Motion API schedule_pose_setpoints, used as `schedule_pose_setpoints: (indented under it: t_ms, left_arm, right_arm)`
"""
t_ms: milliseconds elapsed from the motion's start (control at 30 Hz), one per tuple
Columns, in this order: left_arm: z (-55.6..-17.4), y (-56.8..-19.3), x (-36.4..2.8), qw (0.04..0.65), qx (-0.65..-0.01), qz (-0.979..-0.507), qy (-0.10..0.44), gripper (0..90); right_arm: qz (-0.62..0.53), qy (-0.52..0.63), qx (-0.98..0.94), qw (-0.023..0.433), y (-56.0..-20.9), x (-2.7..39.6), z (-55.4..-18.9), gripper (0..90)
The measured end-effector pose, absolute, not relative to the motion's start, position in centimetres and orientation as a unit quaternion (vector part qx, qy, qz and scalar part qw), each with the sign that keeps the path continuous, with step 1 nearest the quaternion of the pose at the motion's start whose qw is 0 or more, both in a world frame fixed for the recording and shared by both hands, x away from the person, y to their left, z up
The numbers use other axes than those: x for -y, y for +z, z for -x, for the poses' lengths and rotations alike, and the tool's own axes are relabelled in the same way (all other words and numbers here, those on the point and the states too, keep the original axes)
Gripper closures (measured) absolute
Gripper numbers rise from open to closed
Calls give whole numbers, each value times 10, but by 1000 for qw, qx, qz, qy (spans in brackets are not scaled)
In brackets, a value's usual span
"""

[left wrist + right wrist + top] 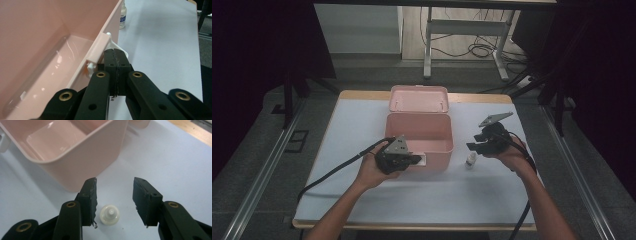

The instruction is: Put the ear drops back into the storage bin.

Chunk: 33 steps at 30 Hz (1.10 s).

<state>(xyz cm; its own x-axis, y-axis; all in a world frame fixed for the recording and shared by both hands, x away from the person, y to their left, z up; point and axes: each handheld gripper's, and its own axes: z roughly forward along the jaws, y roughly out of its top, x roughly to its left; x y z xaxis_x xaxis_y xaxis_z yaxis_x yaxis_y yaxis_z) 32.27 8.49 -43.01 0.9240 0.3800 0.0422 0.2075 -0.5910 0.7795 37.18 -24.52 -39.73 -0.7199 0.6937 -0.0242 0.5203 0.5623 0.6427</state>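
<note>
- The left gripper [115,56] had its jaws pressed together at the white latch [117,47] on the front wall of the open pink box [419,135].
- The right gripper [113,195] hung with jaws apart above the small white bottle [109,214], not touching it.
- The bottle stood upright on the surface [362,125], just beside the box's right side.

Right tool [115,202] jaws apart above small bottle [109,214], beside pink box [75,152].
</note>
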Motion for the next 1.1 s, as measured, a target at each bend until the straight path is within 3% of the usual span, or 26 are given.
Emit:
schedule_pose_setpoints:
  t_ms: [1100]
  left_arm:
    - [-323, -430, -85, 419, -165, -887, 102, 900]
  right_arm:
    - [-347, 203, -911, 87, -440, 237, -382, 514]
